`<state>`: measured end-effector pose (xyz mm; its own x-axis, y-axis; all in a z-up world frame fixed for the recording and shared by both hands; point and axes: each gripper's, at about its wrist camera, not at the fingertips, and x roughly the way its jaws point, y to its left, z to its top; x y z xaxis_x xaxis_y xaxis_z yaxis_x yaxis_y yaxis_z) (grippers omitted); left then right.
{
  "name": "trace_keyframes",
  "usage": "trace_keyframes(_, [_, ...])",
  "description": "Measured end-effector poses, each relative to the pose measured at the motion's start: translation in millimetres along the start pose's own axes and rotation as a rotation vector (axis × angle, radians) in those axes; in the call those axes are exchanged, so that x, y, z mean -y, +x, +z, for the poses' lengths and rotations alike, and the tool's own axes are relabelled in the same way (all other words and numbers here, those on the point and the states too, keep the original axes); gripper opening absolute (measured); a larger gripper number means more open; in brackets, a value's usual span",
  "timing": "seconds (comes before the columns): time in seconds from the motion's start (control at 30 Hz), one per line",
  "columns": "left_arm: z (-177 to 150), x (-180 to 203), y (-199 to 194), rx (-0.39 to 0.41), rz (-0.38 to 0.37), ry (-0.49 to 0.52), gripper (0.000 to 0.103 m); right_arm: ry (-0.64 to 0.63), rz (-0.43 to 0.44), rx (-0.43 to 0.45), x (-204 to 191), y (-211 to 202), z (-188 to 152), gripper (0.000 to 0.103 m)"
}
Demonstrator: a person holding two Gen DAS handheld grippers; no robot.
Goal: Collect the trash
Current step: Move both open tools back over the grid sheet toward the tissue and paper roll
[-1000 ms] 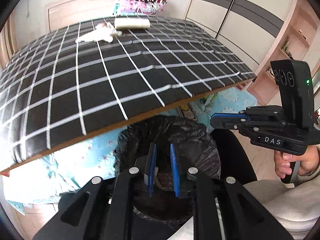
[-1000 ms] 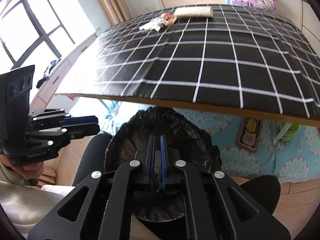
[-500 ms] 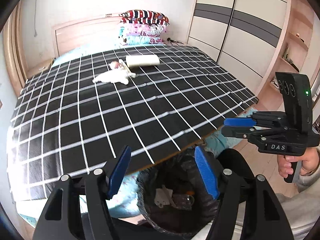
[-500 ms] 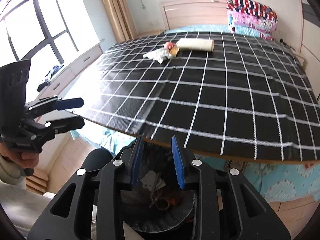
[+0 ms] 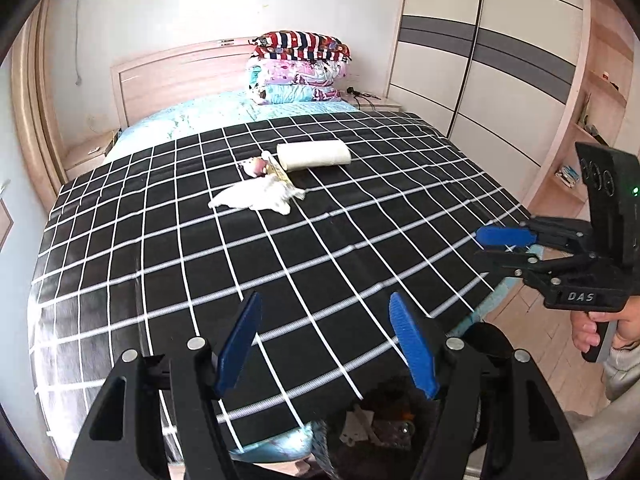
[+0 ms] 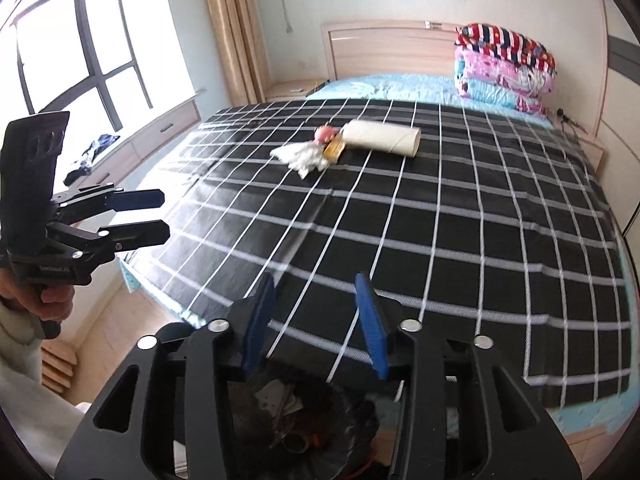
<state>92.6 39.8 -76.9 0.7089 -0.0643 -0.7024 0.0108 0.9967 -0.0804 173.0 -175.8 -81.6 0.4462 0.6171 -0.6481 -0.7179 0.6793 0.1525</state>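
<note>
Both grippers have their blue pads spread with nothing between them. The left gripper (image 5: pixel 326 342) is gaping wide, and the right gripper (image 6: pixel 316 322) has just been opening up too, a bit narrower. Right below both sets of fingers sits the black-lined trash bin (image 6: pixel 304 412) at the foot of the bed, with paper scraps and something orange already inside. Further out, the black checkered blanket (image 5: pixel 280 240) covers the bed, and the leftover trash sits together well up towards the headboard: a crumpled white tissue (image 5: pixel 256 198), a small pink thing (image 5: pixel 256 166), a yellowish wrapper (image 6: pixel 335 149) and a cardboard roll (image 5: pixel 314 155), all touching or just beside each other. Folded quilts (image 5: pixel 298 68) are stacked by the headboard.
</note>
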Motion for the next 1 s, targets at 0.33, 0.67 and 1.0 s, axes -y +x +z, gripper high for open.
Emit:
trace_keyframes(0.33, [31, -25, 25, 0.000, 0.008, -0.015, 0.064, -0.099, -0.039, 0.017, 20, 19, 51, 0.056])
trace_keyframes(0.67, [61, -46, 59, -0.017, -0.004, -0.015, 0.064, -0.223, -0.035, 0.027, 32, 49, 99, 0.070])
trace_keyframes(1.0, [84, -70, 100, -0.046, -0.032, -0.057, 0.064, -0.280, -0.005, -0.014, 52, 99, 135, 0.077])
